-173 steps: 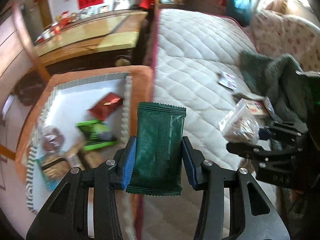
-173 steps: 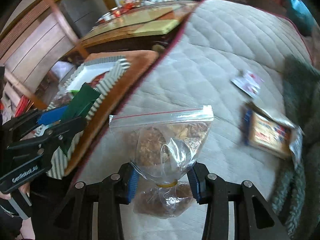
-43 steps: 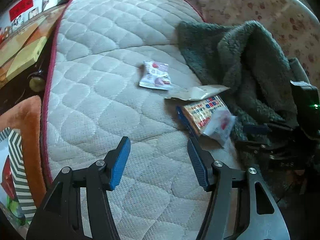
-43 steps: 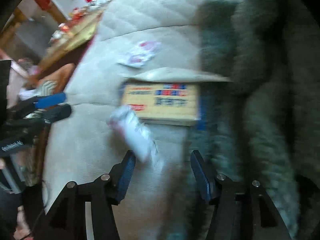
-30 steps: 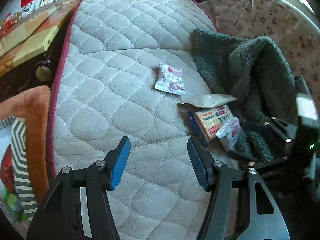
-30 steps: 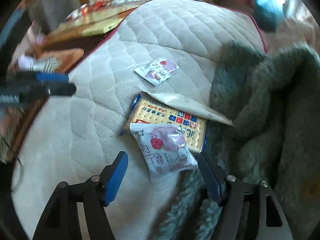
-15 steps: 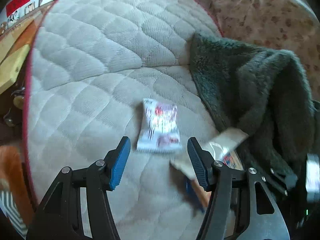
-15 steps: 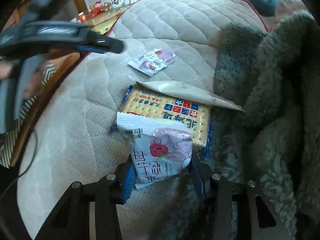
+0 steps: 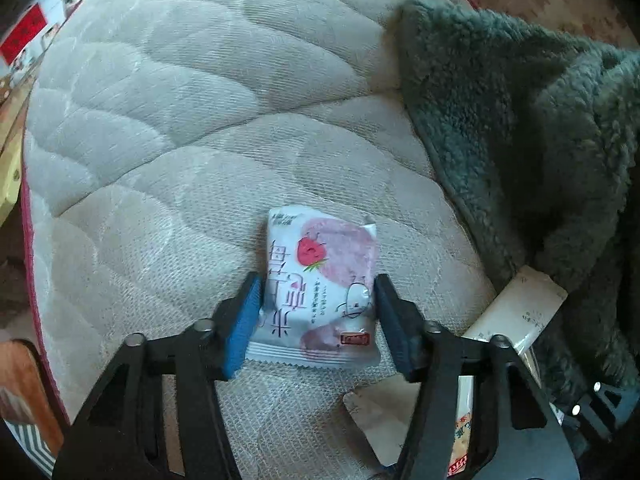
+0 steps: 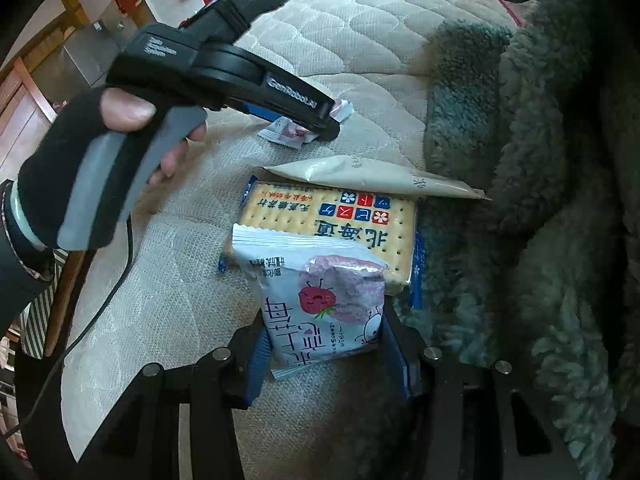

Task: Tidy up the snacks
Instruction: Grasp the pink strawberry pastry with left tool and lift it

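Observation:
A white strawberry snack packet (image 9: 320, 288) lies on the quilted mattress (image 9: 160, 120). My left gripper (image 9: 316, 320) is open, its blue pads on either side of the packet's lower half. In the right wrist view the left gripper (image 10: 320, 116) reaches over that packet (image 10: 288, 130). My right gripper (image 10: 324, 356) is shut on a second strawberry snack packet (image 10: 320, 300), held over a yellow cracker pack (image 10: 332, 220). A beige flat sachet (image 10: 360, 178) lies across the cracker pack's far end.
A dark green fleece blanket (image 9: 520, 120) is heaped on the right of the mattress and shows in the right wrist view (image 10: 540, 200). The beige sachet (image 9: 516, 312) and cracker pack lie just right of my left gripper. An orange-rimmed box edge (image 9: 20, 380) sits at far left.
My left gripper has moved forward and down so its pads now straddle the far packet. My right gripper has closed on the near packet and holds it.

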`<state>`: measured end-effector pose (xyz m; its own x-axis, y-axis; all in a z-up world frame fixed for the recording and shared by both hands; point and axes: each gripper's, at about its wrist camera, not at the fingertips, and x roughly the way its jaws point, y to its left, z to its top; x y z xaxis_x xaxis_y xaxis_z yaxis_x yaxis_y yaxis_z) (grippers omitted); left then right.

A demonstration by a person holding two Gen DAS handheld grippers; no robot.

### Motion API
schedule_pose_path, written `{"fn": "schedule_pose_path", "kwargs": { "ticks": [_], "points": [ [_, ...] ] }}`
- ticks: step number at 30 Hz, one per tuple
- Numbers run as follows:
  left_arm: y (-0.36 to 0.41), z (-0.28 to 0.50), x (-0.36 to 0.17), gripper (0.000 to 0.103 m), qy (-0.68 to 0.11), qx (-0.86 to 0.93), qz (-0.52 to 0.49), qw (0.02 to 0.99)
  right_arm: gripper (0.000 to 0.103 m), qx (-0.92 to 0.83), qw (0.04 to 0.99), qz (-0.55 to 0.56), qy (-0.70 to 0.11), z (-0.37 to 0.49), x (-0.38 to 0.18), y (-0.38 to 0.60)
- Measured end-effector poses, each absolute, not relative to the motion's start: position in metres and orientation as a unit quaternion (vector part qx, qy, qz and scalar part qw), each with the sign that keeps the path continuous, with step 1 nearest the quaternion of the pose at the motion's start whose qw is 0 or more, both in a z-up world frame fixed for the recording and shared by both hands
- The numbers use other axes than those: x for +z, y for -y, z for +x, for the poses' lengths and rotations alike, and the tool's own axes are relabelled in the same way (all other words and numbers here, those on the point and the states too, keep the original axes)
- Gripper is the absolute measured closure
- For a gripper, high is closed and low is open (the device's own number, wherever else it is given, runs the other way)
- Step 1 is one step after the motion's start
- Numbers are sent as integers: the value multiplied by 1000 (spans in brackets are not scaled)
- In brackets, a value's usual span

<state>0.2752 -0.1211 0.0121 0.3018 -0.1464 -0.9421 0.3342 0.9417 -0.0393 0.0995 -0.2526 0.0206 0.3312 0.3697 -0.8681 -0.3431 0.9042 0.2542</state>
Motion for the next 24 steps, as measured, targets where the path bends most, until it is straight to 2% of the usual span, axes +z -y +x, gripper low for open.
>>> {"fn": "schedule_pose_path", "kwargs": {
  "ticks": [9,15,24],
  "points": [
    [55,223,52,50,-542,-94,4,835,55,233,814,-7,-532,94,34,227],
    [14,148,72,50,-516,-29,24,856,55,251,808,-9,-534,82,41,198],
    [-33,58,86,50,-500,25,-9,866,55,242,805,-19,-542,65,47,165]
  ]
}}
